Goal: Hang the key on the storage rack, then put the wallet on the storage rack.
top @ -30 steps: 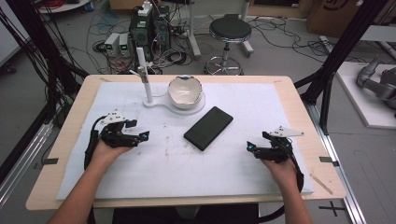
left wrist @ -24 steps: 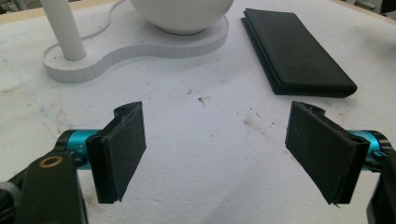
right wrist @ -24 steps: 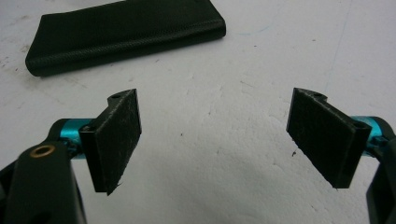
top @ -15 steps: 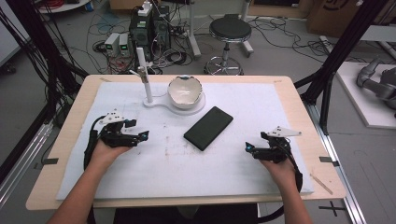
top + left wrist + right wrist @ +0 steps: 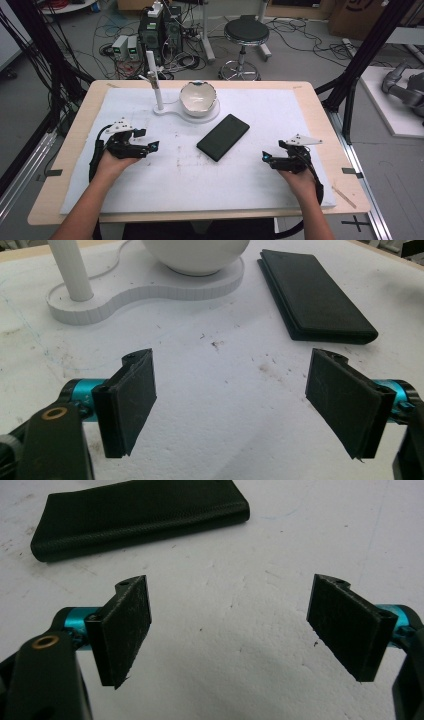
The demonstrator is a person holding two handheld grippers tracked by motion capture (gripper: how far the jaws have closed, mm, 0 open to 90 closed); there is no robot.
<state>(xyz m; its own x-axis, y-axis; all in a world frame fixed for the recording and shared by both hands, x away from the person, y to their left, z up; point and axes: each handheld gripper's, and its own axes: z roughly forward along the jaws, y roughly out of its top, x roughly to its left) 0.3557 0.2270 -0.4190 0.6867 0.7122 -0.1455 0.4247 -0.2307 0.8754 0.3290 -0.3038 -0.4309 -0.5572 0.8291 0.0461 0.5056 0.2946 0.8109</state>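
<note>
- High view: my left gripper (image 5: 154, 145) rests at 9 o'clock on the white table mat (image 5: 150, 200), and my right gripper (image 5: 265, 159) at 4 o'clock. Both point inward at the black wallet (image 5: 223, 137), which lies flat near the middle, slanted, with one short end towards 1 o'clock and the other towards 7 o'clock. It lies well apart from both grippers. The white bowl (image 5: 198, 98) sits on its white stand (image 5: 167, 109) at 12 o'clock, just beyond the wallet's far end.
- Left gripper view: my jaws stand wide apart and hold nothing; bare mat lies between them. The wallet (image 5: 315, 295) lies ahead at 1 o'clock, showing a doubled edge like a folded case. The stand's base (image 5: 150, 287) and post (image 5: 72, 267) sit at 11 o'clock.
- Right gripper view: these jaws are likewise spread and empty. The wallet (image 5: 140, 515) lies ahead at 11 o'clock, with a finely textured, leather-like face and rounded corners.
- Handling, as I judge it: the wallet looks light, thin and fairly stiff, not fragile, with a grain that should resist slipping. Because it lies flush on the mat, I would pinch it across its narrow width near one short end, tipping a long edge up first.
</note>
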